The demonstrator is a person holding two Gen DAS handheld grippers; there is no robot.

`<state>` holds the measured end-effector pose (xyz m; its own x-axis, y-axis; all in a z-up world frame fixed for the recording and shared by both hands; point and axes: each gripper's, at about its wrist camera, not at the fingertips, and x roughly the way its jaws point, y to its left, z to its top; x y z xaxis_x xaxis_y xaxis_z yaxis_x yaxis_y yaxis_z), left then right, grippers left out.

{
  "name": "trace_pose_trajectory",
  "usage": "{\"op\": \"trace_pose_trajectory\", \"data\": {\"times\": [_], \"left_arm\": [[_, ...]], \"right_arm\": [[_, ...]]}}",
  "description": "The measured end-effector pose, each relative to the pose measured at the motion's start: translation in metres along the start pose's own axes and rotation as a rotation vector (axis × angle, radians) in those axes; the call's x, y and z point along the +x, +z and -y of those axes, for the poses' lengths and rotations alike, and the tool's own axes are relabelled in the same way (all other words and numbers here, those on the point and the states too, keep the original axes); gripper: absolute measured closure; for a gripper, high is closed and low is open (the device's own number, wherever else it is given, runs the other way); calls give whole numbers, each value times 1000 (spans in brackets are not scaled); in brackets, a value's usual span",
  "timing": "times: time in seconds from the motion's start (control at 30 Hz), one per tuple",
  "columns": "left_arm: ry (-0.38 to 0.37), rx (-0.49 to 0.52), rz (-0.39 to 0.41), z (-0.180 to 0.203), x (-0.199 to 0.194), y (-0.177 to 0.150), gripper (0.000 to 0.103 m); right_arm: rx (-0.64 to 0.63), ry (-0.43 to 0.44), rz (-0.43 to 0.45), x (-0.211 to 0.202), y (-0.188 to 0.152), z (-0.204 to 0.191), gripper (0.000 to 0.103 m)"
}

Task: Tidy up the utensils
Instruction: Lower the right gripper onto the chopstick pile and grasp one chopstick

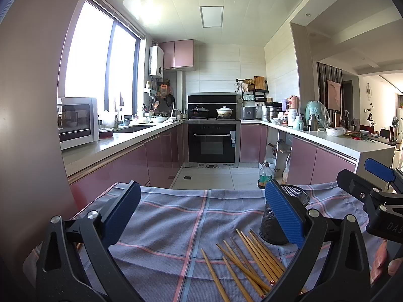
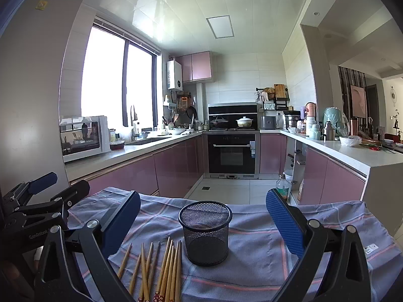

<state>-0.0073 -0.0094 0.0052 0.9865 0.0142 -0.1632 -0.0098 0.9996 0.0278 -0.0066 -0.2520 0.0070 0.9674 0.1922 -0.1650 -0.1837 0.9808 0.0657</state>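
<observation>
a: i am holding the left hand-held gripper [image 1: 202,216] above the near side of the table [image 1: 163,216], jaws spread wide, nothing between the pads. right hand-held gripper [image 2: 202,221] is doing the same: wide open, empty, aiming straight at the mesh cup [image 2: 205,235].

b: where are the utensils lying?

a: the chopsticks [image 2: 161,271] are lying loose on the checked cloth [image 2: 252,259], fanned in a rough bundle just beside the cup, on its left in the right wrist view. none are sitting in the cup yet as far as i can see. the cup is standing upright, apart from both grippers.

b: how are you expecting them to handle?

a: i am judging them as light, stiff, thin bamboo sticks. smooth and round-ish, so they are likely rolling or pivoting if pinched off-centre. several are overlapping, so one pinch may be dragging neighbours along.

b: where are you taking hold?

a: i am thinking mid-shaft, pads across the stick, so it is staying level rather than swinging. the patterned ends near the camera are too close to the table edge for a clean approach.

b: and the cup?

a: wire mesh, looking light and easy to tip. i am leaning towards steadying it at the rim with one gripper if sticks are knocking it.
</observation>
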Motion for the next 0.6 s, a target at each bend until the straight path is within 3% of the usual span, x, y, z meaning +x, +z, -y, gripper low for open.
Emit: {"op": "trace_pose_trajectory", "data": {"times": [0.3, 0.4, 0.6], "left_arm": [[-6, 9, -41, 1, 10, -15, 6], [-20, 15, -111, -3, 20, -23, 6], [-41, 60, -288, -12, 44, -53, 6]], "right_arm": [[4, 21, -39, 4, -6, 4, 7], [-3, 50, -96, 11, -12, 4, 7], [-23, 134, -291, 36, -35, 2, 9]]}}
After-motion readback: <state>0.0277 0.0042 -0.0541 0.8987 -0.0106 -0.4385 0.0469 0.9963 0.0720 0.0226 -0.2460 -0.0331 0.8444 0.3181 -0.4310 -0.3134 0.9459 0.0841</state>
